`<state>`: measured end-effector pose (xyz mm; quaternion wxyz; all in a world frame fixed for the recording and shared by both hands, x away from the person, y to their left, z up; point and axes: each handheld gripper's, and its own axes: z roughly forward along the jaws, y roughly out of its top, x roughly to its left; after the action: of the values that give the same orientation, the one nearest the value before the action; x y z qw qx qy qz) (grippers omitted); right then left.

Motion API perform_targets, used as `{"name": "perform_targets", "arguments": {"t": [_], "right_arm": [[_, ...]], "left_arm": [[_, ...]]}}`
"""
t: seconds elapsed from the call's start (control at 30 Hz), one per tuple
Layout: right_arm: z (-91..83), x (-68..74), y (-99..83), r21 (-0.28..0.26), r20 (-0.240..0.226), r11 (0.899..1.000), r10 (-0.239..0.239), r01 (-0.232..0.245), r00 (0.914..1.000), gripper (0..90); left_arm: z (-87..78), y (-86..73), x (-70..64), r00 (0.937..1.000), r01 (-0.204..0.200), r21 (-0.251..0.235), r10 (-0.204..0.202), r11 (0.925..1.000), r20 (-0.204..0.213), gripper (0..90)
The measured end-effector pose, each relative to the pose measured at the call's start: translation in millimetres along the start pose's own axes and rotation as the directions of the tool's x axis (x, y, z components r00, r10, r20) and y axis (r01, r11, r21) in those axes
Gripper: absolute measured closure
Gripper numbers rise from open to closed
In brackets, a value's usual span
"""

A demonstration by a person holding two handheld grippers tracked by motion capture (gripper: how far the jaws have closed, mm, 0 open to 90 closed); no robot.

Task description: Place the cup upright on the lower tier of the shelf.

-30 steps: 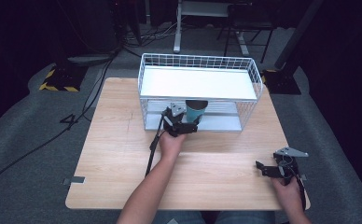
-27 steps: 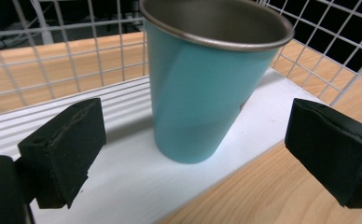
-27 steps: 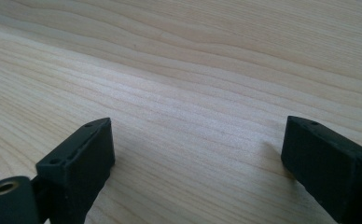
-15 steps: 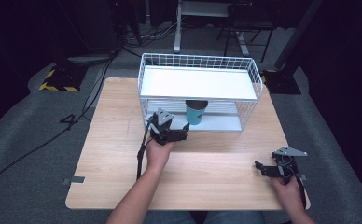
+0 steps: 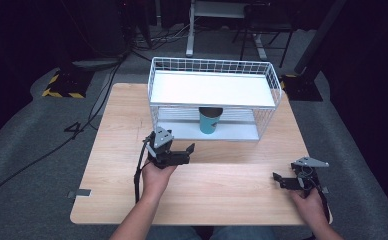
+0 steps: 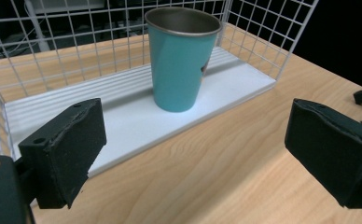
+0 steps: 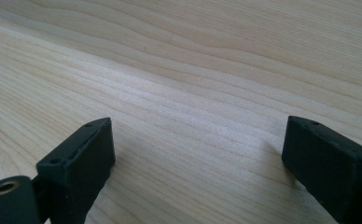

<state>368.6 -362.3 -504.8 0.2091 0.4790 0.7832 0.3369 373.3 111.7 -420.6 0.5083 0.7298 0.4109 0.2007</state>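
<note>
While both grippers' fingers gape empty, the teal cup stands upright, steel-lined.

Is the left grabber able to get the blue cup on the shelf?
Probably yes. The left gripper is open and faces the teal cup, which stands upright on the wire rack's lower shelf. That front side looks open, with nothing between jaws and cup.

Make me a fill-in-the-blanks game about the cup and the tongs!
1. The teal cup stands on the ____ shelf of the wire rack.
2. The left tongs are ____, holding nothing.
3. The cup stands ____, mouth up.
4. The right tongs are over the wooden ____.

Missing words: bottom; open; upright; table
</note>
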Motion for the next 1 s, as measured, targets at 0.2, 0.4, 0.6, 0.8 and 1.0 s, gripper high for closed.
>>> {"name": "perform_targets", "arguments": {"t": [0.2,0.4,0.6,0.8,1.0], "right_arm": [[0.1,0.1,0.1,0.0,0.001,1.0,0.001,-0.001,1.0,9.6],[0.1,0.1,0.1,0.0,0.001,1.0,0.001,-0.001,1.0,9.6],[0.1,0.1,0.1,0.0,0.001,1.0,0.001,-0.001,1.0,9.6],[0.1,0.1,0.1,0.0,0.001,1.0,0.001,-0.001,1.0,9.7],[0.0,0.1,0.1,0.0,0.001,1.0,0.001,-0.001,1.0,9.6]], "left_arm": [[-18.6,-11.0,2.3,0.9998,-0.015,0.021,0.015,0.9997,-0.013,5.9],[-33.5,-21.2,4.7,0.9992,-0.034,0.039,0.034,0.9987,-0.019,5.8],[-52.0,-40.3,9.9,0.9995,-0.029,0.053,0.029,0.9982,-0.013,5.8],[-61.3,-62.5,20.7,0.9998,-0.004,0.077,0.005,0.997,-0.019,6.1],[-65.9,-78.1,29.6,0.9992,-0.002,0.123,0.007,0.9924,-0.039,6.4]]}}
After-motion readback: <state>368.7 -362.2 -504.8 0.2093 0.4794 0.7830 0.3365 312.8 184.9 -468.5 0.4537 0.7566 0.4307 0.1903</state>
